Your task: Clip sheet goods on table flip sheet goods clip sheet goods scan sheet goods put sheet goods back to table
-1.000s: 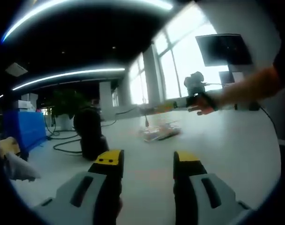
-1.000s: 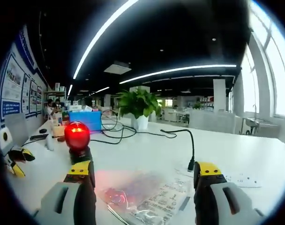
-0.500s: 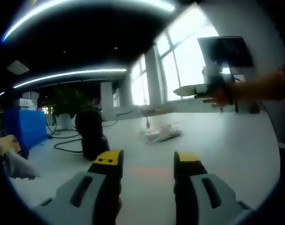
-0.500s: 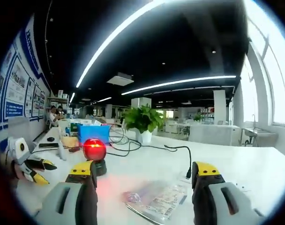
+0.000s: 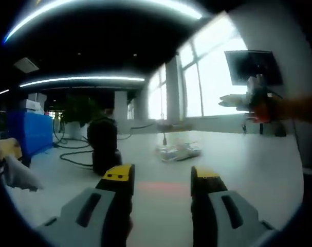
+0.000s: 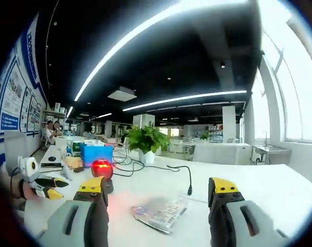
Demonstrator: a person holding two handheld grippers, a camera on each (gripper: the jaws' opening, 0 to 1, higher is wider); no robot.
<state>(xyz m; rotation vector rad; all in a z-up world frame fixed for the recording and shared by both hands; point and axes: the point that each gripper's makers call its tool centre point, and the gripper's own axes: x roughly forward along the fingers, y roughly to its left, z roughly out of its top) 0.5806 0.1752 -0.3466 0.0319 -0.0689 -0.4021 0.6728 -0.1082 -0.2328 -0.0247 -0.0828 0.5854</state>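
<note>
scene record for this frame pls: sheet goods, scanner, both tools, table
sheet goods: flat packet lying on the table, ungripped, ahead of the right tool
scanner: dome glowing red, left of the packet in the right gripper view
left tool: open, empty, low over the table
right tool: open, empty, raised above the packet
table: white top, black cable running behind the packet
</note>
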